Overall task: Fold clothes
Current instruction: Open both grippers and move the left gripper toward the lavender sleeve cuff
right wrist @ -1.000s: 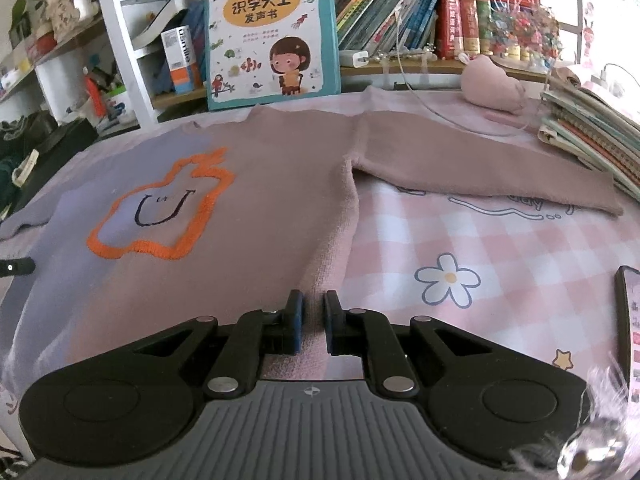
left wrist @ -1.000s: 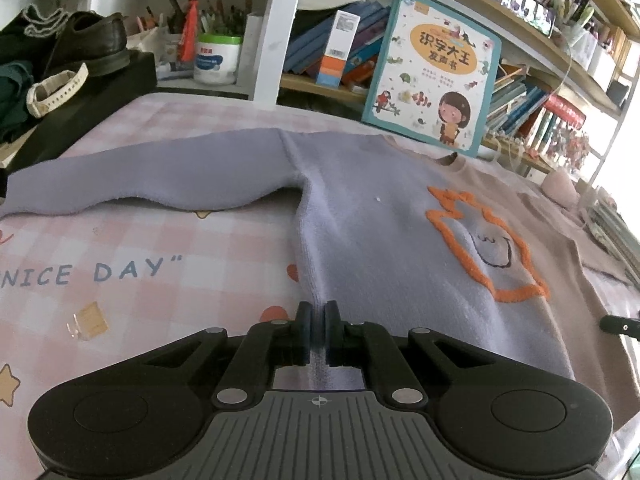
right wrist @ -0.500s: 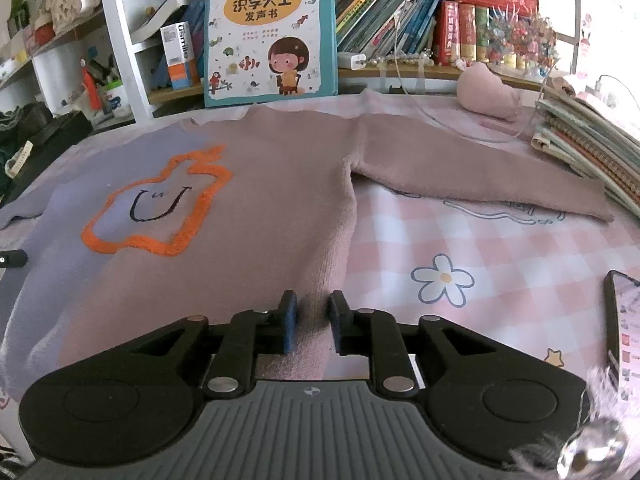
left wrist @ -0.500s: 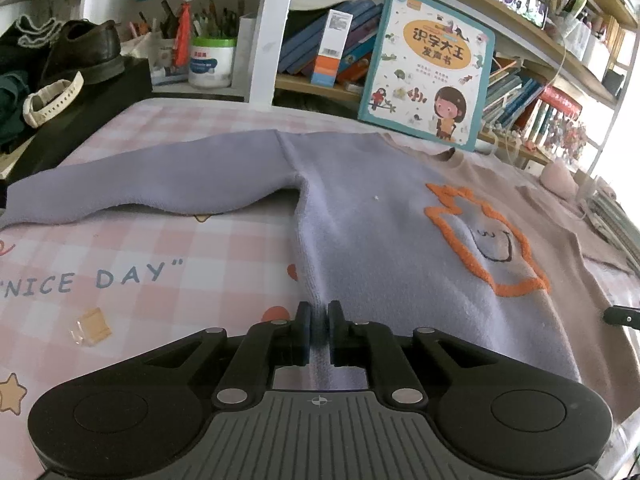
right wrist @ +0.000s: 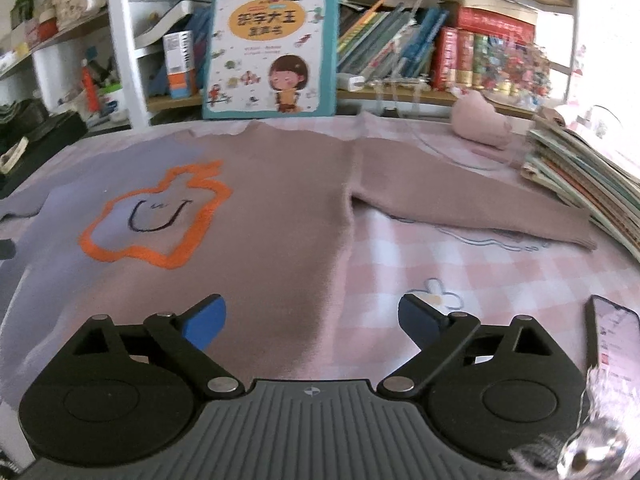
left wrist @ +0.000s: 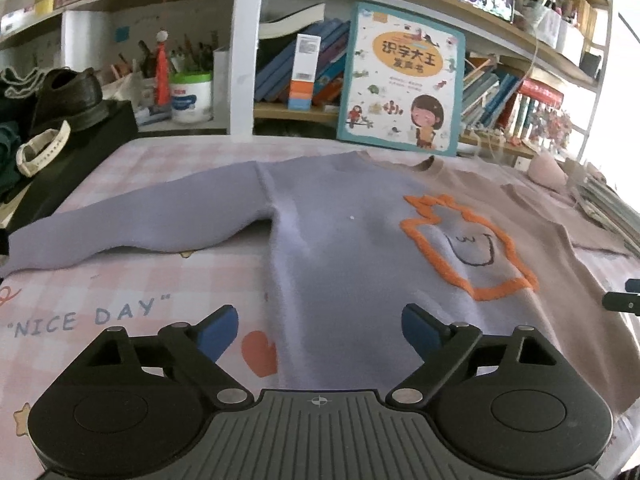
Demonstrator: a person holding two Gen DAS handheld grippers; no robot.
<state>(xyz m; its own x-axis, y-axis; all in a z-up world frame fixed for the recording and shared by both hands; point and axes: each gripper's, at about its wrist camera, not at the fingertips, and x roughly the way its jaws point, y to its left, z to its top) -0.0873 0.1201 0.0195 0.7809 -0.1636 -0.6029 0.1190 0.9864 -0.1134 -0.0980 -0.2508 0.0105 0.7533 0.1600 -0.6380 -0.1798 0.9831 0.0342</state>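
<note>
The sweater (left wrist: 340, 240) lies flat, front up, on the pink checked worktop (left wrist: 120, 288), half lilac, half dusty pink, with an orange outline (right wrist: 156, 216) round a drawn smile, both sleeves stretched out sideways. Left gripper (left wrist: 318, 330) hovers at the hem, jaws spread wide, holding nothing. Right gripper (right wrist: 312, 320) likewise, jaws wide apart. Only the right view shows the phone (right wrist: 616, 340) and book stack (right wrist: 584, 176); only the left shows the shoe (left wrist: 68, 96).

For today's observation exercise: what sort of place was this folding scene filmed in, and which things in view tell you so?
Probably a home, perhaps a child's room or study. A sweater lies spread on a pink checked sheet, a children's picture book leans against crowded bookshelves, and a shoe sits nearby.
</note>
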